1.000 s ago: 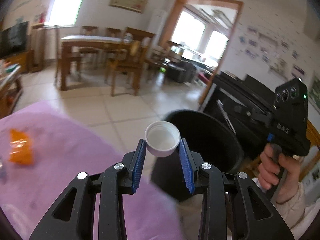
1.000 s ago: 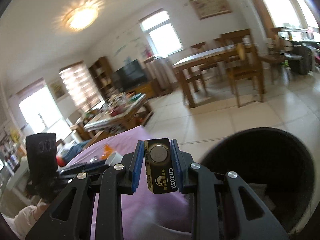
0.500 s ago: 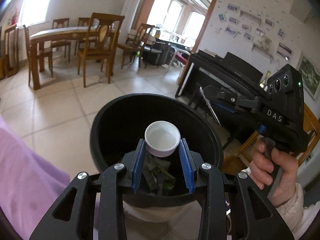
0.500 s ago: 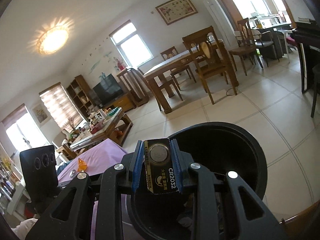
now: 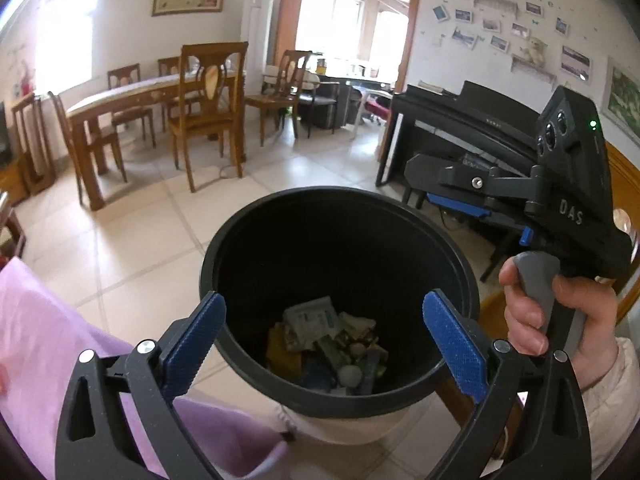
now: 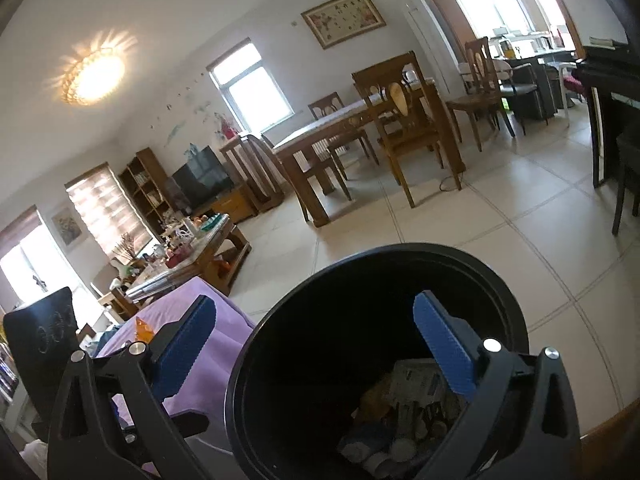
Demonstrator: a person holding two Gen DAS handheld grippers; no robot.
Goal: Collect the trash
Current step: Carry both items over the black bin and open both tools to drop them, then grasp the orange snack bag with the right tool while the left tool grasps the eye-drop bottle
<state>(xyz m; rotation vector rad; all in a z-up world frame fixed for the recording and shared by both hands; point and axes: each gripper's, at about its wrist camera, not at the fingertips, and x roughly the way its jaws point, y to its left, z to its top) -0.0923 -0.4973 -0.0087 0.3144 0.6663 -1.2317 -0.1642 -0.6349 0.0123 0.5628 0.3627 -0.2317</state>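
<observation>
A black trash bin (image 5: 248,232) stands on the tiled floor beside a purple cloth (image 5: 40,340). Crumpled packets and wrappers (image 5: 316,320) lie at its bottom, with a round white bottle cap (image 5: 350,374) among them. My left gripper (image 5: 322,308) hangs over the bin mouth, its jaws opening wide with nothing between them. My right gripper (image 6: 314,308) hovers over the same bin (image 6: 400,250), its jaws also opening and empty. Trash (image 6: 412,384) shows below it. An orange wrapper (image 6: 142,328) lies on the cloth (image 6: 216,344).
A hand (image 5: 528,312) grips the right gripper's handle on the right of the left wrist view. A black piano (image 5: 460,128) stands behind the bin. A wooden dining table with chairs (image 5: 160,104) is across the floor; a cluttered coffee table (image 6: 192,240) sits past the cloth.
Both grippers swung from the purple cloth to above the bin. Both jaws opened: the white cap left the left jaws and the coin-battery card left the right.
</observation>
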